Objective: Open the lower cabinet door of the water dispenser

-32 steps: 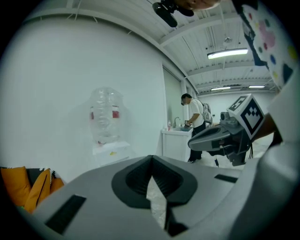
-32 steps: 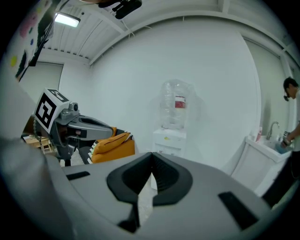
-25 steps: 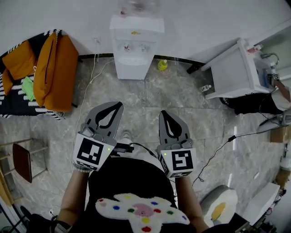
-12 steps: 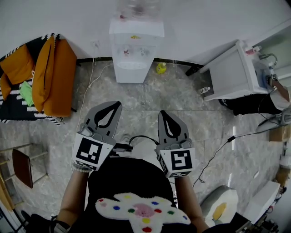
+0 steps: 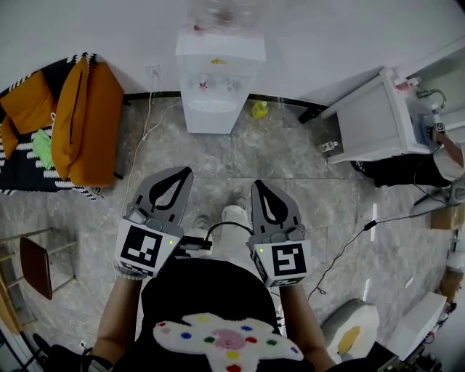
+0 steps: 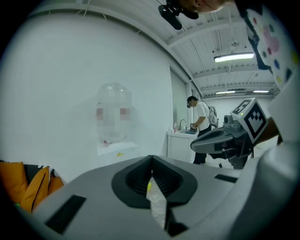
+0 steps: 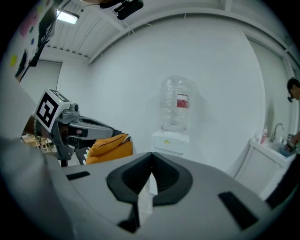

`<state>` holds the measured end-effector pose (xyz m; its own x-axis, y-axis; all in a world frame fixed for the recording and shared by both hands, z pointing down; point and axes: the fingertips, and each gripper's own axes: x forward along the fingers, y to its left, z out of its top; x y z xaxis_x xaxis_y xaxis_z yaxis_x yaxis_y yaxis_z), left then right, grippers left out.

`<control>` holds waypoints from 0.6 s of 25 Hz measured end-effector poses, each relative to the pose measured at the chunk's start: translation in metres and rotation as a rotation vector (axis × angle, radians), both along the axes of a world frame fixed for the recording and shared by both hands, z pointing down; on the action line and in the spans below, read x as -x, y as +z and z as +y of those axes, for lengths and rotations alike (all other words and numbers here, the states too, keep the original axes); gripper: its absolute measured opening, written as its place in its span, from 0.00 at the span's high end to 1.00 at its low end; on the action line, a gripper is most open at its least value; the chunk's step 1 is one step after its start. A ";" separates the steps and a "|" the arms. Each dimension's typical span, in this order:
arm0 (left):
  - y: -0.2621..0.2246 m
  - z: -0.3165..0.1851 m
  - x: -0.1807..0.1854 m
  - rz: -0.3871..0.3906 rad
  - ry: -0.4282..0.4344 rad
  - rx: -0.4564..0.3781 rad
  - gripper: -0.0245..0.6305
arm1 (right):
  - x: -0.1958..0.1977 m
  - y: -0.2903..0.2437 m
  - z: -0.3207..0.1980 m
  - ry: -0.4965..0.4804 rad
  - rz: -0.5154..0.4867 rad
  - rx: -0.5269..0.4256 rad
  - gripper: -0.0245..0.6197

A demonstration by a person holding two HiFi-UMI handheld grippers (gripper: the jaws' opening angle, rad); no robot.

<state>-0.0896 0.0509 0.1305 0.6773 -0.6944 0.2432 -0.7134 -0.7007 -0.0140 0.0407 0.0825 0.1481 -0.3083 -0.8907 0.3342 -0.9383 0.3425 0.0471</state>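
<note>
Two grippers, left gripper (image 5: 183, 174) and right gripper (image 5: 260, 186), both clamped shut on nothing. Along the floor's far edge: two orange cushions (image 5: 94, 123), one water dispenser (image 5: 218, 80) in the middle, well apart from both grippers, and one white sink unit (image 5: 374, 120).

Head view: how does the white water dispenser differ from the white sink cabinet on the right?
The white water dispenser carries a clear bottle on top; the white sink cabinet has a metal tap. The dispenser stands against the wall at the view's centre; the cabinet stands off to the right. The dispenser looks narrower than the cabinet. Both are white and stand on the grey stone floor.
</note>
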 end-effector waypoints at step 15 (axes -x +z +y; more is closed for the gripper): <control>0.016 -0.020 0.001 -0.020 -0.083 0.073 0.74 | 0.000 0.004 -0.023 -0.046 -0.085 0.075 0.69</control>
<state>-0.0904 0.0311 0.1465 0.6126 -0.7277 0.3084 -0.7690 -0.6390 0.0199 0.0404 0.0593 0.1520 -0.3779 -0.8486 0.3703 -0.9212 0.3845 -0.0589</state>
